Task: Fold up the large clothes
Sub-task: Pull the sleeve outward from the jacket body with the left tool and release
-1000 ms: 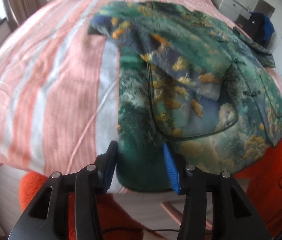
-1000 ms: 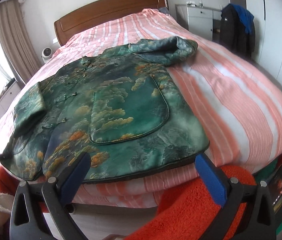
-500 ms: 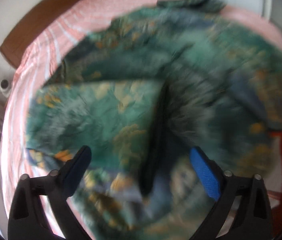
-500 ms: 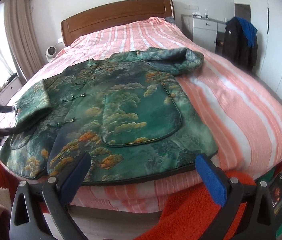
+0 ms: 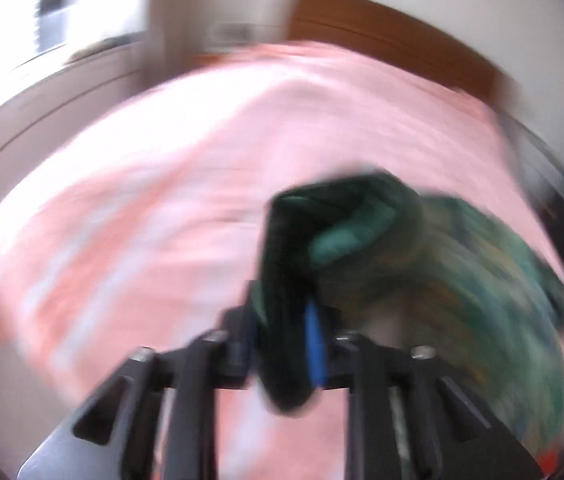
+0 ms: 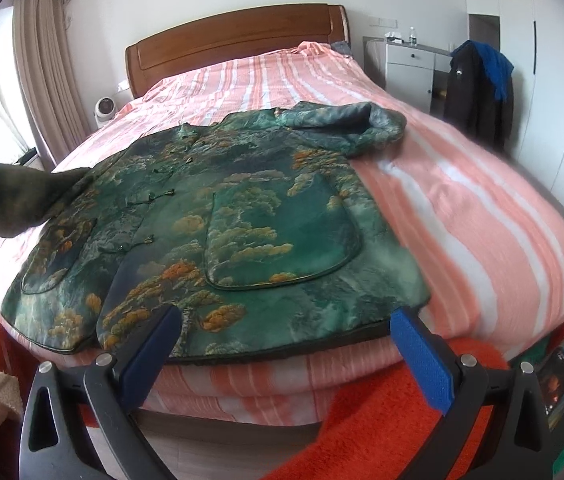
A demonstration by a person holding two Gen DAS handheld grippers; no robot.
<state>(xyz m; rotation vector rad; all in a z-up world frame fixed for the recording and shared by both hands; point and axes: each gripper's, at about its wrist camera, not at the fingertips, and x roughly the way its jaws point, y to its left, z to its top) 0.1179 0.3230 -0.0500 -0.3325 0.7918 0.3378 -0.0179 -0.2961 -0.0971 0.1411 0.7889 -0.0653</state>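
Note:
A green patterned jacket with orange tree motifs lies front up on the pink striped bed. Its right sleeve is folded near the far side. Its left sleeve is lifted off the bed at the far left. My left gripper is shut on that sleeve's dark green cuff; its view is blurred. My right gripper is open and empty, just in front of the jacket's hem at the bed's foot.
A wooden headboard stands at the far end. A white cabinet and a chair with dark and blue clothes stand at the right. Orange cloth lies below the bed edge. Curtains hang at the left.
My left gripper has swung from the hem to the left sleeve, shut on its cuff and lifted it outward. My right gripper stayed open and moved slightly closer to the hem.

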